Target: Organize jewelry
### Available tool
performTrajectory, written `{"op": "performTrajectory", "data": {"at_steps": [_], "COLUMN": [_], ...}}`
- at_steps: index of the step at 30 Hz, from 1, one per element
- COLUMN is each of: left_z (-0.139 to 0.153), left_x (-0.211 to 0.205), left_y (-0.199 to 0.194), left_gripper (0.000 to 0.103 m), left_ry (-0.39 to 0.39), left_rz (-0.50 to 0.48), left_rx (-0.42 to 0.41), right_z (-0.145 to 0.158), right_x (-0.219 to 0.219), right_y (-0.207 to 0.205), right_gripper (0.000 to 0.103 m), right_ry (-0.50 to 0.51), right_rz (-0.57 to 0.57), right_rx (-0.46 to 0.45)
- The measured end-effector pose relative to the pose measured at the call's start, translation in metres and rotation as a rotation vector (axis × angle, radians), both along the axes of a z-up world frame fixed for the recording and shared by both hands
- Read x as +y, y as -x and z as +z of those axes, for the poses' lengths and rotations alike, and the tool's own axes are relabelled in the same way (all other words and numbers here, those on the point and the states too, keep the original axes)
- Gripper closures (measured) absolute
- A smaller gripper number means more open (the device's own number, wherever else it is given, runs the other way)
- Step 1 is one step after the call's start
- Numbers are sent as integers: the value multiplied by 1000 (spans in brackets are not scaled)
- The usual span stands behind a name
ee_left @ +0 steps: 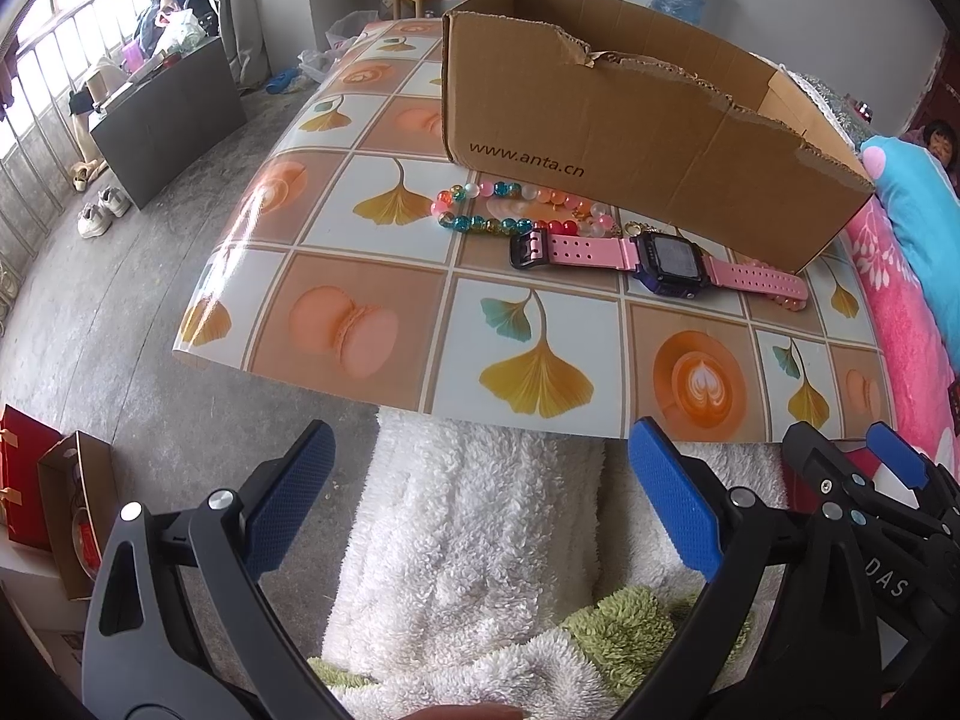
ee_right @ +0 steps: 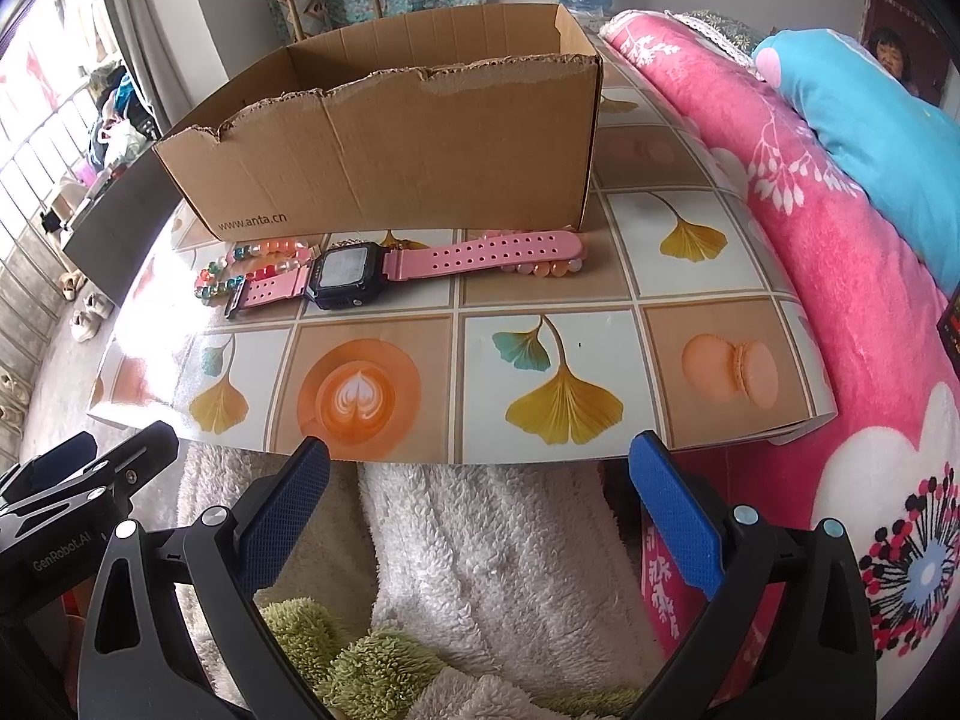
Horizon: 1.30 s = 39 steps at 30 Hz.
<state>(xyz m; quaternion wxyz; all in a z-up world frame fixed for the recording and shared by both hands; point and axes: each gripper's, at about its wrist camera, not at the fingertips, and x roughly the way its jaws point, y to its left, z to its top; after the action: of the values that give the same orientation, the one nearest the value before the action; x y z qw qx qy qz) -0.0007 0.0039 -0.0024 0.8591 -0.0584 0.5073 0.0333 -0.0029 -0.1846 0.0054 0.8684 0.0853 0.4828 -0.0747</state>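
Both claws hang level at the bottom of their frames, short of the table [ee_right: 708, 324] edge: left claw [ee_left: 480, 498] and right claw [ee_right: 480, 504] are each spread wide, holding nothing. At mid-frame, a pink-strapped watch [ee_right: 354, 276] lies across a beaded bracelet [ee_left: 510, 210], just beside the torn cardboard box [ee_right: 384, 168]
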Motion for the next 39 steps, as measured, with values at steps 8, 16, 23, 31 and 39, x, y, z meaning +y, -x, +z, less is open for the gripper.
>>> {"op": "performTrajectory", "data": {"at_steps": [8,16,23,31,39], "left_z": [1,-4,-4,-5,-12], "left_x": [0,1,3,4,8], "left_y": [0,1,3,4,-11], "left_gripper": [8,8,8,8,8], "left_ry": [-2,-4,-5,-4,-8], "left_rz": [2,1,3,4,8], "left_rx": [1,3,3,6,29], "right_z": [-1,-2,-2,-2,-4], "right_x": [0,0,0,0,-6], "right_y": [0,1,1,-1,-12], "right_gripper": [5,5,5,5,5], "right_ry": [-1,-3,-8,-7,-3], "right_rz": [0,-1,-1,-3,-20], "right_rx": [1,1,6,9,17]}}
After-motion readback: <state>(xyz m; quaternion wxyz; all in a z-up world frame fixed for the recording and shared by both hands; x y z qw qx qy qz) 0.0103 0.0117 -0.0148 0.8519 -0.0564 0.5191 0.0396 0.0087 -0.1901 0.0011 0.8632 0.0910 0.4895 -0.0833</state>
